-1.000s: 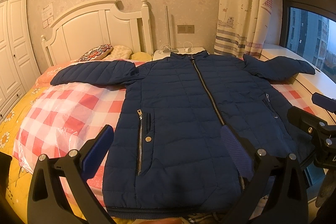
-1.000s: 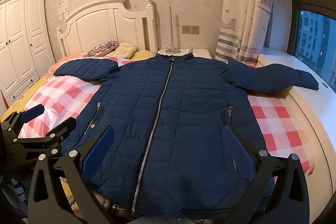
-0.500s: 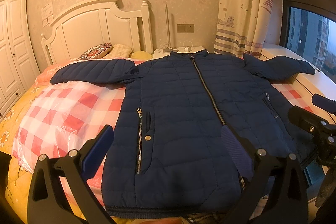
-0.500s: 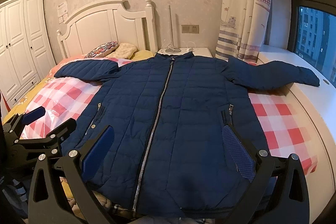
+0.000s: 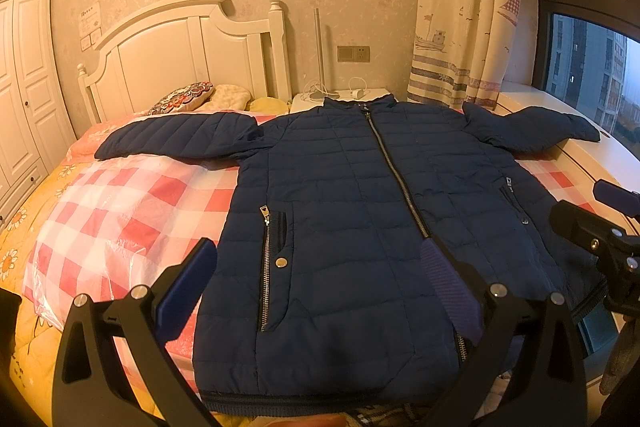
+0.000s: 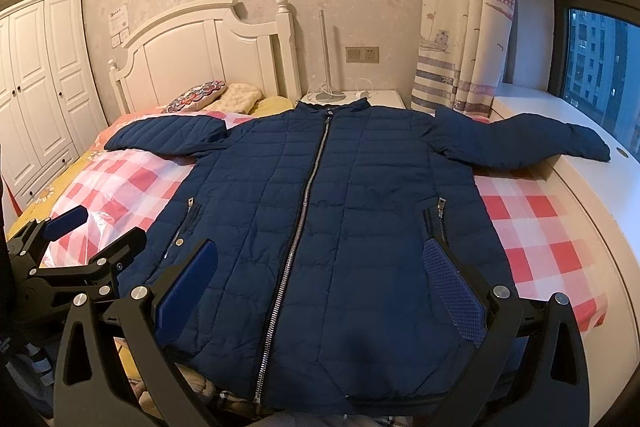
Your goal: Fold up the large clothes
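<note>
The navy quilted jacket (image 5: pixel 352 211) lies face up and zipped on the checked bedspread (image 5: pixel 120 203), collar at 12 o'clock, sleeves spread toward 10 and 2 o'clock, hem at 6 o'clock. No fold is made yet. Over the last second the scene has barely shifted; both tools remain hovering above the hem. The left gripper (image 5: pixel 316 291) and right gripper (image 6: pixel 320 291) stand wide apart, holding nothing. Judgement: folding is about to start, likely with a sleeve.
</note>
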